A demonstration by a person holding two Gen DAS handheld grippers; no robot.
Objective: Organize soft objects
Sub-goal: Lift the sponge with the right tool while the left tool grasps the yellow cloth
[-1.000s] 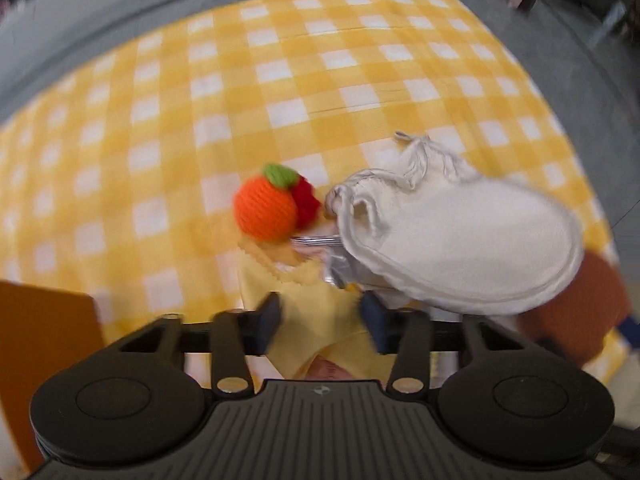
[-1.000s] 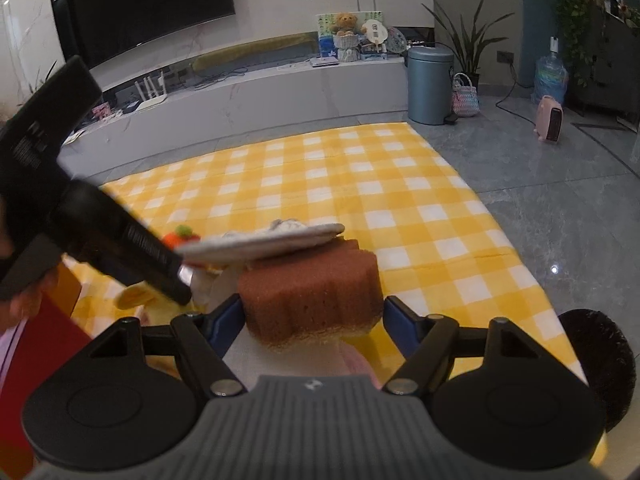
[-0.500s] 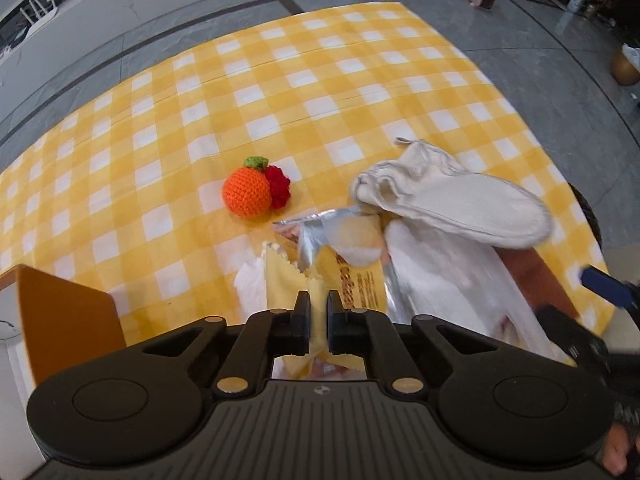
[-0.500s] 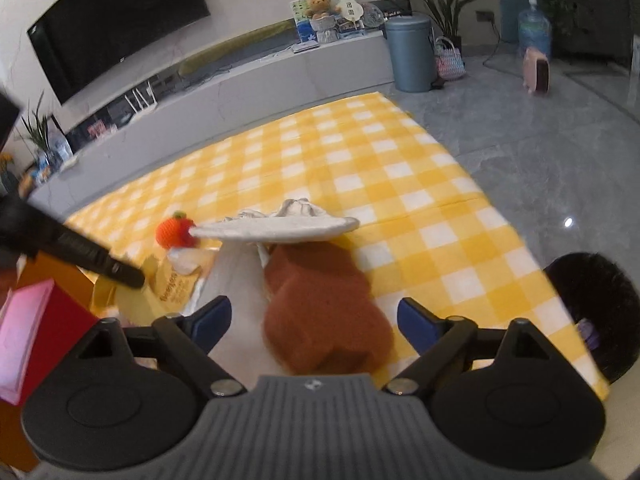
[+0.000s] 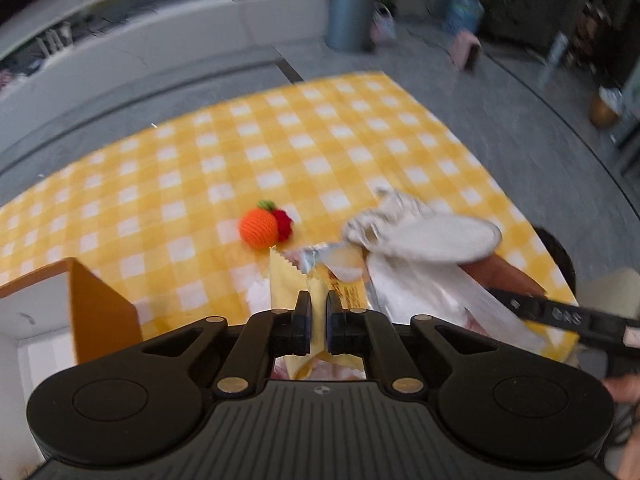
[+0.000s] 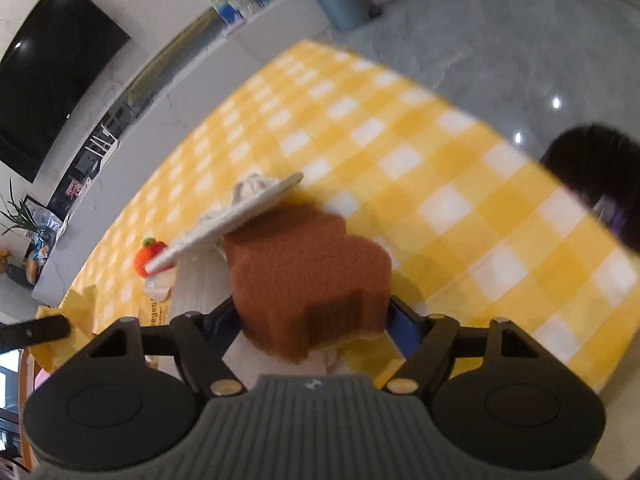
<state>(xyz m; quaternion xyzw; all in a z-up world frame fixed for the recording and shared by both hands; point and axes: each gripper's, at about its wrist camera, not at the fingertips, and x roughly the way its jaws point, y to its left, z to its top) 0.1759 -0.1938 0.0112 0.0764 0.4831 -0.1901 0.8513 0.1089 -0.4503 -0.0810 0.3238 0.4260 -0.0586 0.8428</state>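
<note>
The left gripper (image 5: pixel 318 322) hides the lower part of one yellow packet (image 5: pixel 316 300) clamped between its fingers. The right gripper (image 6: pixel 314 320), fingers closing, flanks one blurred brown sponge (image 6: pixel 308 276).

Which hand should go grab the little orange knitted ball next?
Probably neither yet. The left gripper is shut on a yellow snack packet, and the right gripper is closing around the brown sponge. The left sits nearer the orange knitted ball, so left, once emptied.

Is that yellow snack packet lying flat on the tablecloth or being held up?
Held up. The yellow packet stands on edge, pinched at its lower part by the shut left gripper, its zigzag top edge raised above the checked tablecloth.
</note>
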